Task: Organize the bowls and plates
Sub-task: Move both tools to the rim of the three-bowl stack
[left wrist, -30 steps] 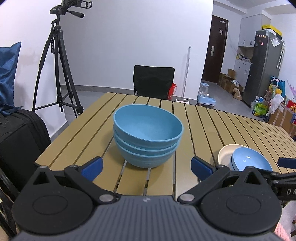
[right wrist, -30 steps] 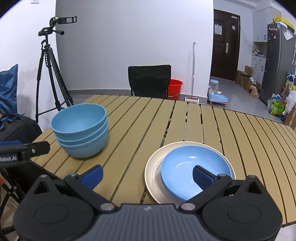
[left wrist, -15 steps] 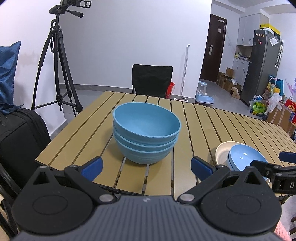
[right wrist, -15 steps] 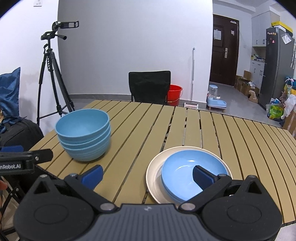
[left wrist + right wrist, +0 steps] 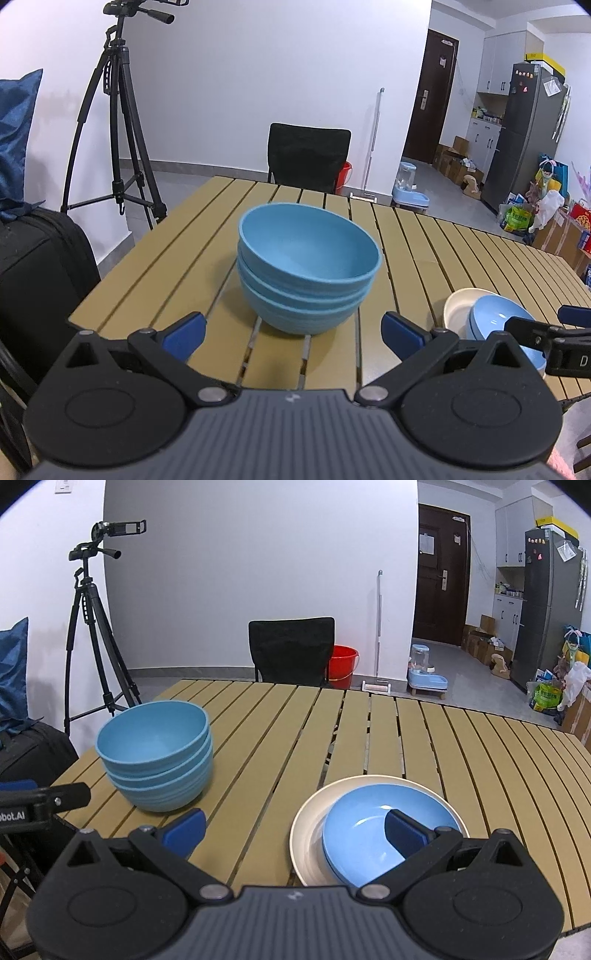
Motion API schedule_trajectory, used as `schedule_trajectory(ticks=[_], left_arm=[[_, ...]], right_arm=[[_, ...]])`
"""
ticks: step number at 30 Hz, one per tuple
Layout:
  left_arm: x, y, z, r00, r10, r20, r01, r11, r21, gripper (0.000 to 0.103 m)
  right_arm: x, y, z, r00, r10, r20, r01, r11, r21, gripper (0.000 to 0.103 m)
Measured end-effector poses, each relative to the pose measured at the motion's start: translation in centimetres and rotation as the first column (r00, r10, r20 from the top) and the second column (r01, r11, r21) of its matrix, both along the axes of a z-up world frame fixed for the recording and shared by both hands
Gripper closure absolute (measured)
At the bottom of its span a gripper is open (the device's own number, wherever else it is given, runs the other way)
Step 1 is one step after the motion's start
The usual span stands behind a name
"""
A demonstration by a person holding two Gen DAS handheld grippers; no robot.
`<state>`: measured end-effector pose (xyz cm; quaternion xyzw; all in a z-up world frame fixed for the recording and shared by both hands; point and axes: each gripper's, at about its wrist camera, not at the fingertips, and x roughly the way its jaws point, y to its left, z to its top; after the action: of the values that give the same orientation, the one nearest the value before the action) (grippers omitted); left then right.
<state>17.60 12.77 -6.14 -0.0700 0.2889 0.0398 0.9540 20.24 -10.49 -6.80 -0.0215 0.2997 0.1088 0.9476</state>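
Note:
Three light blue bowls (image 5: 308,269) sit nested in one stack on the slatted wooden table (image 5: 424,251), just beyond my left gripper (image 5: 293,334), which is open and holds nothing. The same stack of bowls (image 5: 159,753) shows at the left of the right wrist view. Blue plates (image 5: 369,834) rest on a cream plate (image 5: 310,827) near the table's front edge, also seen as blue plates (image 5: 495,321) on the cream plate (image 5: 458,302). My right gripper (image 5: 295,829) hangs open over the near rim of these plates, gripping nothing.
A black chair (image 5: 291,650) stands at the table's far side, with a red bucket (image 5: 343,661) behind it. A camera tripod (image 5: 118,122) and a black suitcase (image 5: 33,280) are left of the table. A fridge (image 5: 550,602) and clutter fill the right of the room.
Both grippers have drawn back and risen slightly from the table; the bowl stack and plates look a little farther away. Nothing on the table has moved.

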Motion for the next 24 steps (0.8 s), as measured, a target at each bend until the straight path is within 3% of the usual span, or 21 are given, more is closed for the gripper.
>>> schedule_trajectory(ticks=[10,15,24], left_arm=[[4.0,3.8,2.8,0.999,0.032,0.002,-0.032,0.999,0.011,0.0],[6.9,5.5,3.0,0.998,0.038,-0.057,-0.038,0.999,-0.003,0.0],[12.3,6.8,1.7,0.974,0.063,-0.218,-0.069,0.997,-0.021,0.0]], right_arm=[[4.3,2.1,0.4,0.998,0.044,-0.04,-0.043,0.999,0.028,0.0],[6.9,3.8,1.3,0.996,0.073,-0.057,-0.068,0.995,0.078,0.0],[11.6,7.7,0.9,0.975,0.116,-0.191,-0.088,0.985,0.151,0.0]])
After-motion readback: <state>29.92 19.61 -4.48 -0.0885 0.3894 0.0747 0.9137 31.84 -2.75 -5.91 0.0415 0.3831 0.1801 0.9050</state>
